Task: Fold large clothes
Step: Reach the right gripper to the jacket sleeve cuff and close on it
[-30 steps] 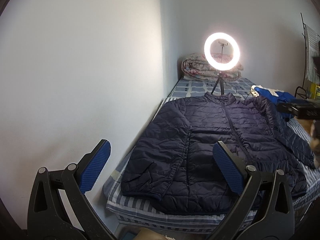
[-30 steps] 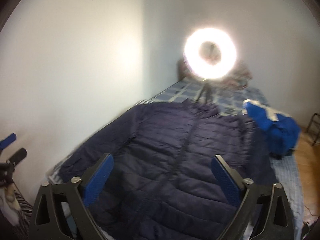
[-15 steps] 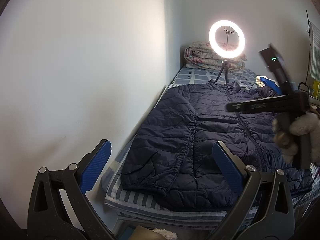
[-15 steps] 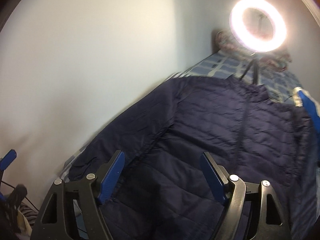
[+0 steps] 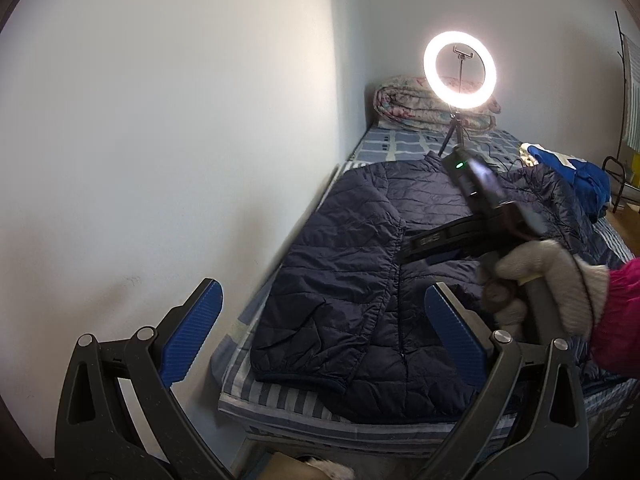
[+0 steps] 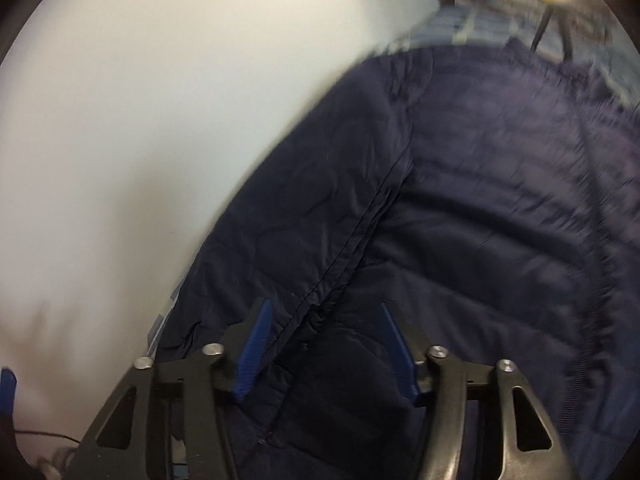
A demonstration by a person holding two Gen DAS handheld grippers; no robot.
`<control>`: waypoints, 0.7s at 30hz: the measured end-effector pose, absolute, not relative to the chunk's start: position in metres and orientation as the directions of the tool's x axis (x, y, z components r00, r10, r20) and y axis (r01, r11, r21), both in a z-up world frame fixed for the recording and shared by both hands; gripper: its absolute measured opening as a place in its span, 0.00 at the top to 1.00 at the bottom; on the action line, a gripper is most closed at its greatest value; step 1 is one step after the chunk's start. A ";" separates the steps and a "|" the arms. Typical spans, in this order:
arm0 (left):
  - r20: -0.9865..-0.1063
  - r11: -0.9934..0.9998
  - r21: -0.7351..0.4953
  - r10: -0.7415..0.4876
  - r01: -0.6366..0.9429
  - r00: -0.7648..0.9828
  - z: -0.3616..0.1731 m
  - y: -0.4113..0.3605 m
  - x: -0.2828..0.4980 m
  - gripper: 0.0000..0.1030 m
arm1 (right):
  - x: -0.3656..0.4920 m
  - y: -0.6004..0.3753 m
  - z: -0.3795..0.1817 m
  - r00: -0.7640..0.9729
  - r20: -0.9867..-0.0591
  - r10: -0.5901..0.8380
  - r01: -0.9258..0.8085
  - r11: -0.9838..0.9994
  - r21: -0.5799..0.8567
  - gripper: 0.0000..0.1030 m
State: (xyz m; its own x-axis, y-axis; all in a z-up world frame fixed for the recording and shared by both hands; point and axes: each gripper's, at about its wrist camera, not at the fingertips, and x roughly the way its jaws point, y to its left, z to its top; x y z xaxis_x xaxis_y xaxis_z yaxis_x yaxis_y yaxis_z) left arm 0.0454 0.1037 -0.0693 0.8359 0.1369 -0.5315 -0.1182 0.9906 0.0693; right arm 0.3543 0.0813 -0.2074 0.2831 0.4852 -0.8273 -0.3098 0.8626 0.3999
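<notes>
A navy quilted jacket (image 5: 352,272) lies spread flat, front up, on the bed. My left gripper (image 5: 322,290) hangs open short of the bed's foot, in front of the jacket's hem, with nothing between its fingers. A gloved hand (image 5: 548,276) with a pink sleeve holds the right gripper low over the jacket's middle. In the right wrist view, my right gripper (image 6: 325,309) points steeply down at the jacket (image 6: 480,208). Its jaws are closing and straddle the seam where the left sleeve meets the body. The blue pads (image 6: 256,340) do not visibly press the fabric.
The bed (image 5: 296,400) has a striped sheet and runs along a white wall (image 5: 160,140) on the left. A lit ring light (image 5: 460,65) on a small tripod stands behind the collar, before a rolled quilt (image 5: 404,106). A blue garment (image 5: 580,176) lies at the far right edge.
My right gripper has dropped and tipped down onto the jacket, its jaws narrowing, and has come into the left wrist view. The left gripper has edged closer to the bed.
</notes>
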 end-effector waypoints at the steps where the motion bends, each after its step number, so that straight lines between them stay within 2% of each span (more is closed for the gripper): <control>1: -0.534 0.991 0.068 0.134 -0.116 0.835 -0.070 0.104 0.047 0.00 | 0.357 0.085 -0.216 0.255 -0.830 0.496 -0.295 0.857 0.422 0.49; 6: -0.567 0.994 0.027 0.104 -0.107 0.817 -0.076 0.112 0.055 0.00 | 0.364 0.098 -0.241 0.177 -0.822 0.542 -0.273 0.829 0.488 0.57; 9: -0.575 0.994 0.009 0.097 -0.112 0.812 -0.077 0.116 0.057 0.00 | 0.366 0.106 -0.247 0.140 -0.813 0.566 -0.277 0.810 0.516 0.77; 10: -0.575 0.994 0.010 0.098 -0.112 0.812 -0.077 0.116 0.058 0.00 | 0.367 0.106 -0.248 0.122 -0.799 0.589 -0.277 0.793 0.542 0.89; 11: -0.572 0.994 0.013 0.099 -0.111 0.814 -0.077 0.116 0.058 0.00 | 0.367 0.105 -0.248 0.113 -0.790 0.602 -0.275 0.783 0.558 0.95; 14: -0.570 0.994 0.024 0.103 -0.108 0.815 -0.077 0.115 0.057 0.00 | 0.367 0.100 -0.238 0.131 -0.789 0.601 -0.291 0.784 0.548 0.99; 21: -0.572 0.997 0.019 0.074 -0.077 0.817 -0.078 0.117 0.054 0.00 | 0.366 0.063 -0.208 0.224 -0.836 0.502 -0.310 0.849 0.427 1.00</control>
State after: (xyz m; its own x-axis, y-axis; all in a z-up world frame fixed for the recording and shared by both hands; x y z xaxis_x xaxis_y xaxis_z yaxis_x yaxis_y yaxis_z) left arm 0.0539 0.1168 -0.0777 0.8171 0.0741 -0.5717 -0.0770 0.9969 0.0191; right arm 0.3663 0.0634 -0.2079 0.2239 0.5017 -0.8356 -0.3103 0.8494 0.4268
